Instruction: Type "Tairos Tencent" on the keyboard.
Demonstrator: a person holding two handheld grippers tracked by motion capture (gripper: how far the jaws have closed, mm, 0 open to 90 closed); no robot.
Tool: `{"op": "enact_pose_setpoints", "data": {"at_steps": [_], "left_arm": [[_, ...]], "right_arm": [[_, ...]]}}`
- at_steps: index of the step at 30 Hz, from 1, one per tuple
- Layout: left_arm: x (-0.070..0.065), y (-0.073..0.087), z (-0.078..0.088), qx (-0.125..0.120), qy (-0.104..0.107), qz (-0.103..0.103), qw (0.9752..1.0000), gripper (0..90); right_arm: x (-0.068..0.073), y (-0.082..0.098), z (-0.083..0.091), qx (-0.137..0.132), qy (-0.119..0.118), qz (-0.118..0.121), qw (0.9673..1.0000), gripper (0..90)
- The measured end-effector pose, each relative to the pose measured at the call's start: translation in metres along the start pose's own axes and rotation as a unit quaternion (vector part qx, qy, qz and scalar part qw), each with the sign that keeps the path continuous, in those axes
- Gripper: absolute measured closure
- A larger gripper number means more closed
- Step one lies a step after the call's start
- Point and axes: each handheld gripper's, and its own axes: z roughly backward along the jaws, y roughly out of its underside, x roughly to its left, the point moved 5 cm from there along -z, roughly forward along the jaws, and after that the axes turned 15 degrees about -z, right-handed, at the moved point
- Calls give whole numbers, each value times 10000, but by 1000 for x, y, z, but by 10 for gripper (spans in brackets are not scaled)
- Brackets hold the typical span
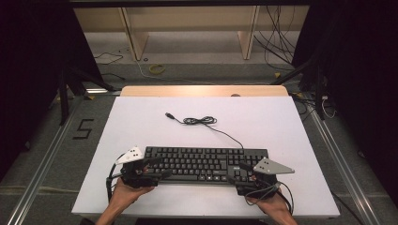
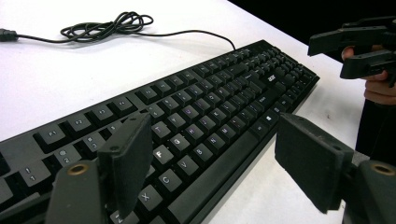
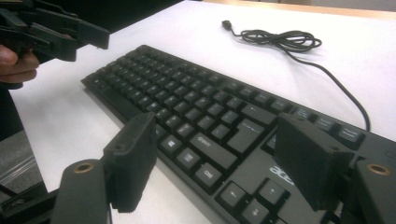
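A black Acer keyboard lies flat near the front edge of the white counter, long side parallel to that edge, and its cable runs back from the rear right of the case into a loose coil toward the middle of the counter, the USB plug lying free beyond it. The person stands at the front edge with one set of tongs at each short end of the keyboard, which looks to me like a setup for taking it by both ends at once, so a long, flat thing can be lifted or shifted level instead of swinging from one corner. The left tongs sit at the keyboard's left end, jaws spread wide; in the left gripper view one jaw hangs over the letter keys near the front-left corner and the other stands off the front edge over bare counter, so the front rim lies between them without being touched. The right tongs mirror that at the right end, also spread wide, one jaw over the arrow-key area and the other off the front edge. Neither pair grips anything yet, as far as I can judge. The cable stays well clear of both hands.
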Motion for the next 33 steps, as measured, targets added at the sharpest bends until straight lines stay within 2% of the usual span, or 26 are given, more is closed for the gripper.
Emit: {"op": "enact_pose_setpoints", "data": {"at_steps": [11, 15, 33], "left_arm": [[-2, 2, 6, -123, -65, 23, 9999, 274], [-3, 3, 5, -79, -43, 0, 10000, 273], [-1, 4, 2, -34, -74, 16, 10000, 272]], "right_arm": [[-10, 8, 9, 5, 162, -14, 9999, 307], [-13, 8, 11, -17, 191, -44, 9998, 307], [-14, 9, 10, 2, 180, -69, 9998, 305]]}}
